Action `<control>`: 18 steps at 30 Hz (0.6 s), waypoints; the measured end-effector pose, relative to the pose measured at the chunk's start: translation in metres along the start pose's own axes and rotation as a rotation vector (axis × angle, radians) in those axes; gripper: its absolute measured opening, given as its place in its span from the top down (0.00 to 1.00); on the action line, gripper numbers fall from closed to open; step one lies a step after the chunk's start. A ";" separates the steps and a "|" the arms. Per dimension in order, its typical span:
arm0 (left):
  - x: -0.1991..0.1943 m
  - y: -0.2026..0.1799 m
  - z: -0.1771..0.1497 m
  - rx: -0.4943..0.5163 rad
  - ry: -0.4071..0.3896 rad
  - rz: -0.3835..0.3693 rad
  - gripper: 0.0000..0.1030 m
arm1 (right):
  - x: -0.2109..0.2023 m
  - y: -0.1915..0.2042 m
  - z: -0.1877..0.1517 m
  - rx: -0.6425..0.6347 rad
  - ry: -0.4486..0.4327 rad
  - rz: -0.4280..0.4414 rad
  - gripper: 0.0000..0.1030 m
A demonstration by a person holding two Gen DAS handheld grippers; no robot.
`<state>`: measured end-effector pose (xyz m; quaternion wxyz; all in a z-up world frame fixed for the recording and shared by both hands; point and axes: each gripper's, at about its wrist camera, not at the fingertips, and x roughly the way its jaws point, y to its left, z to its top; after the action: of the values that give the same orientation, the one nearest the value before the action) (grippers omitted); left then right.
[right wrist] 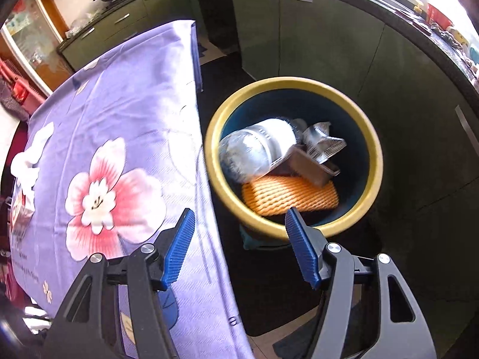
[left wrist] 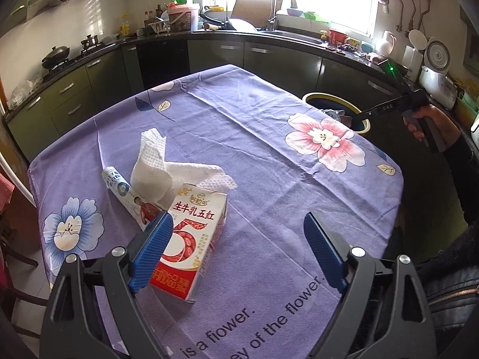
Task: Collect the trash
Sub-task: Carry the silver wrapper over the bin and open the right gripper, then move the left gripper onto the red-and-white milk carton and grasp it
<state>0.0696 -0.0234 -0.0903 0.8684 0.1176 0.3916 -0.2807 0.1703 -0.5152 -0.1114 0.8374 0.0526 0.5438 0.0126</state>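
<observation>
A: Trash on the tabletop is three things, all close together: a milk carton, a crumpled paper towel just behind the carton, touching its top, and a small printed tube at the carton's far left side.

B: Where is the bin?

A: The yellow-rimmed bin stands off the tabletop edge, well apart from the carton. Inside it lie a plastic bottle, an orange pad and some grey packaging.

B: Which gripper is nearer to the carton?

A: The left gripper. It is released and wide, with nothing pressed. Its left pad is in front of the carton's left side; the carton sits left of the middle of the gap, not centred. The carton's long axis runs from near the gripper away toward the towel, slightly tilted right.

B: And the right gripper?

A: It hovers between the tabletop edge and the bin, released and empty, far from the carton.

B: So the next move?

A: I judge the left gripper must shift a little left, then clench across the carton's narrow width.
</observation>
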 end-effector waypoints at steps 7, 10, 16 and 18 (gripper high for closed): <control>0.027 0.025 -0.008 0.031 0.095 -0.011 0.18 | 0.004 0.038 0.001 -0.063 0.001 0.030 0.39; 0.031 0.031 -0.013 0.038 0.114 -0.006 0.18 | 0.005 0.048 0.003 -0.083 0.004 0.039 0.38; 0.042 0.041 -0.019 0.037 0.143 0.000 0.18 | 0.007 0.058 0.005 -0.102 0.016 0.052 0.38; 0.046 0.043 -0.020 0.038 0.152 -0.006 0.19 | 0.009 0.060 0.005 -0.103 0.021 0.052 0.38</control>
<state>0.1067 0.0020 -0.1391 0.8330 0.1541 0.4511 -0.2808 0.1813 -0.4548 -0.1116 0.8328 0.0233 0.5496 0.0630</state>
